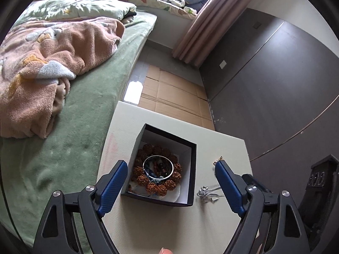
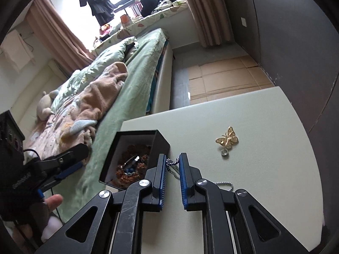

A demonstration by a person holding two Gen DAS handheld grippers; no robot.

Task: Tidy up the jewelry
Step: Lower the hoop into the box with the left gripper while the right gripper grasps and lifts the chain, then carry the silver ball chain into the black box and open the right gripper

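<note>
A black open box (image 1: 191, 163) on the pale table (image 1: 169, 228) holds a brown bead bracelet (image 1: 167, 185) and a silver bangle (image 1: 158, 177). My left gripper (image 1: 171, 171) is open and empty, its fingers either side of the box. A silver chain necklace (image 1: 206, 193) lies right of the box. In the right wrist view my right gripper (image 2: 172, 164) is nearly shut around the chain (image 2: 172, 163), beside the box (image 2: 162, 142). A gold butterfly brooch (image 2: 227, 139) lies farther right.
A bed with a green cover (image 1: 95, 97) and a pink blanket (image 1: 53, 59) borders the table on the left. Cardboard (image 1: 173, 97) covers the floor beyond. A dark wall (image 1: 275, 84) stands on the right.
</note>
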